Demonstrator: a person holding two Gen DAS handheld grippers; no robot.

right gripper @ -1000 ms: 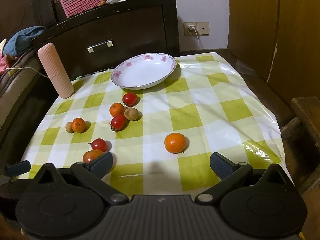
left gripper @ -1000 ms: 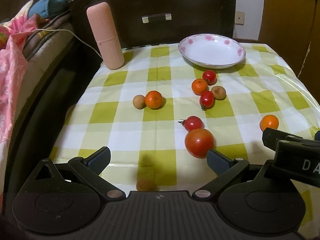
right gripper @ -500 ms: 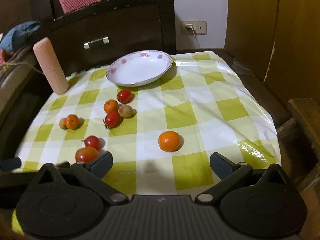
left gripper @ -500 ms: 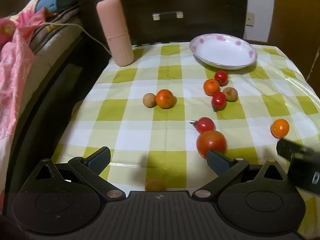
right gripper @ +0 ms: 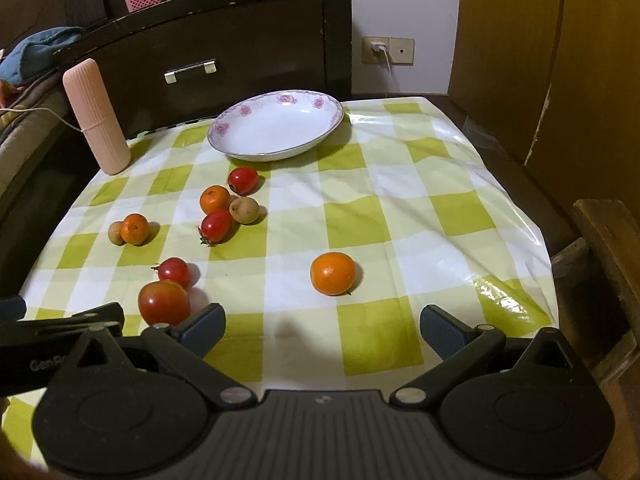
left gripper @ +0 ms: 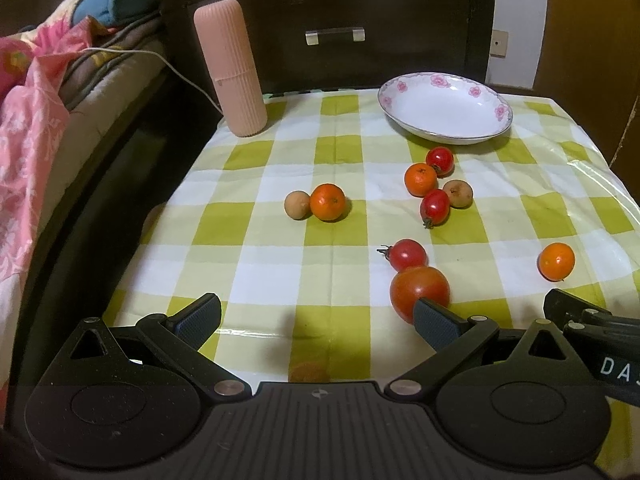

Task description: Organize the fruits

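Observation:
Loose fruit lies on a green-and-white checked cloth. A white flowered bowl (left gripper: 445, 109) (right gripper: 277, 125) stands empty at the far side. A large tomato (left gripper: 419, 292) (right gripper: 163, 302) sits just beyond my left gripper's right fingertip. A lone orange (right gripper: 333, 273) (left gripper: 556, 261) rests ahead of my right gripper (right gripper: 322, 326), which is open and holds nothing. My left gripper (left gripper: 318, 317) is open too, near the front edge. Small red tomatoes (left gripper: 435, 207), oranges (left gripper: 327, 202) and brown fruits (left gripper: 297, 205) are scattered mid-table.
A tall pink ribbed case (left gripper: 231, 68) stands at the far left corner with a white cable behind it. A dark drawer cabinet (left gripper: 336, 28) backs the table. Bedding lies along the left; a wooden wall and box edge (right gripper: 608, 240) are on the right.
Both grippers have moved forward toward the fruit, which looks nearer now. The right gripper's finger has come back into the left wrist view's right edge. No fruit has moved.

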